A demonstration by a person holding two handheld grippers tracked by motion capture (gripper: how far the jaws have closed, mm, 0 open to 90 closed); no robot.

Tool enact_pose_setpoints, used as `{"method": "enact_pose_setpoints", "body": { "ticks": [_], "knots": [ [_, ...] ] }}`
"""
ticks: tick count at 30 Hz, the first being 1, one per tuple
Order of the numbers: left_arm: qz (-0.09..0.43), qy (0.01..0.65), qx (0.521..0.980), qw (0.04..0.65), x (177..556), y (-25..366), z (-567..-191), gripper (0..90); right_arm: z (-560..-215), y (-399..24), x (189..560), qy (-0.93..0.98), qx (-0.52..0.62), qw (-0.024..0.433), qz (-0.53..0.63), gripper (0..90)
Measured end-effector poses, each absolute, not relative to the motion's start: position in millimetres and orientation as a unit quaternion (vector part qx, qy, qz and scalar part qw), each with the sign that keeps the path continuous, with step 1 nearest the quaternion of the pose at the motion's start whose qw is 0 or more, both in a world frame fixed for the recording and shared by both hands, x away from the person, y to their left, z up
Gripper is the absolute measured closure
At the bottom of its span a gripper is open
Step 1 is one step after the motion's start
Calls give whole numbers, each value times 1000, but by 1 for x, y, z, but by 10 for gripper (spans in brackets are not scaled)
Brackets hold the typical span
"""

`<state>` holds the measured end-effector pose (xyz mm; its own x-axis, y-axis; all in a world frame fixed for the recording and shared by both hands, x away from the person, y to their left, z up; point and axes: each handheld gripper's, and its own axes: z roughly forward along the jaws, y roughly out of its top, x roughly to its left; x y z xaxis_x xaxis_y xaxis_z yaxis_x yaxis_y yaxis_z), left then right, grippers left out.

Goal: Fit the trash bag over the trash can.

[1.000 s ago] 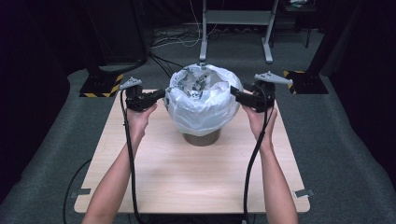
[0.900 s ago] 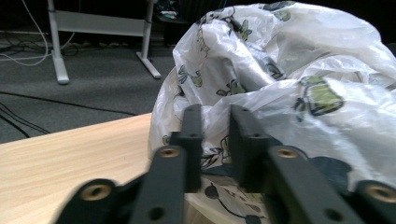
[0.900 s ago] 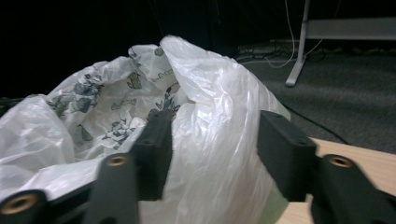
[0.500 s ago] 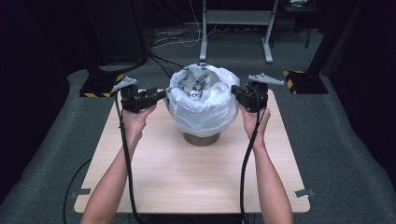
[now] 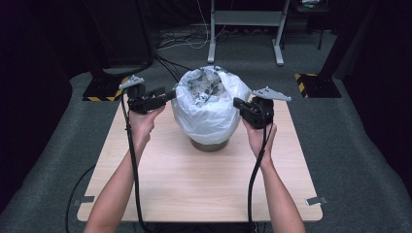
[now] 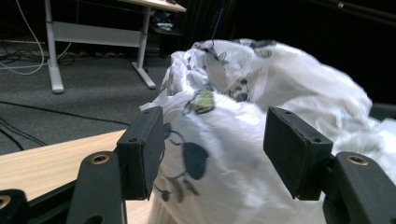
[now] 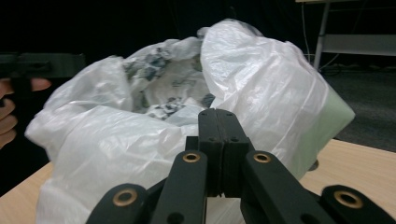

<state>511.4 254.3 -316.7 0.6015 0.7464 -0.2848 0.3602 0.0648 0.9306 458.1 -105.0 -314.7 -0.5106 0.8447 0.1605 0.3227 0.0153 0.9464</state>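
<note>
Bag (image 5: pixel 210 109) on table (image 5: pixel 194 184), between both grippers.

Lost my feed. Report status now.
Left gripper fingers just opened, bag between them, unpinched. Right gripper shut at bag's side. Bag drapes the bin. Nothing blocking.

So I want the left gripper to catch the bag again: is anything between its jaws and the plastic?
Nothing visible. The left gripper, jaws just opening, faces the white plastic bag directly, its printed side bulging between the open pads.
</note>
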Motion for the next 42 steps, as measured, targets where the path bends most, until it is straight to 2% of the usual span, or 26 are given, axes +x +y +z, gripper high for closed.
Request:
{"method": "enact_pose_setpoints", "body": {
  "ticks": [4, 7, 11, 13, 14, 16, 18, 19, 20, 22, 23, 24, 30, 42],
  "knots": [
    [162, 420, 668, 593, 515, 248, -311, 352, -313, -95, 453, 684, 419, 244, 544, 871],
    [155, 424, 675, 583, 519, 242, -310, 314, -305, -98, 451, 676, 418, 263, 547, 652],
    [143, 433, 687, 566, 525, 235, -310, 232, -289, -99, 460, 674, 424, 306, 521, 428],
    [144, 430, 692, 561, 525, 232, -311, 218, -282, -94, 470, 678, 430, 332, 494, 363],
    [143, 430, 693, 560, 525, 231, -312, 232, -280, -92, 478, 687, 435, 327, 483, 327],
    [147, 429, 696, 557, 525, 230, -312, 295, -280, -88, 492, 695, 442, 326, 464, 360],
    [165, 416, 703, 553, 521, 229, -313, 467, -284, -87, 502, 699, 448, 326, 452, 496],
    [169, 409, 703, 557, 519, 231, -314, 546, -287, -89, 505, 699, 450, 320, 455, 523],
    [170, 401, 704, 561, 518, 232, -315, 655, -290, -91, 506, 695, 455, 315, 459, 588],
    [170, 398, 702, 566, 517, 233, -316, 742, -295, -96, 506, 685, 458, 314, 471, 665],
    [182, 392, 698, 570, 515, 236, -315, 833, -297, -99, 505, 681, 459, 311, 478, 711],
    [181, 390, 696, 575, 514, 237, -316, 872, -298, -102, 504, 676, 461, 310, 485, 738],
    [172, 387, 691, 586, 515, 242, -328, 900, -305, -118, 502, 653, 473, 291, 515, 830],
    [171, 374, 703, 579, 513, 244, -338, 900, -324, -128, 508, 649, 487, 274, 515, 856]
  ]
}}
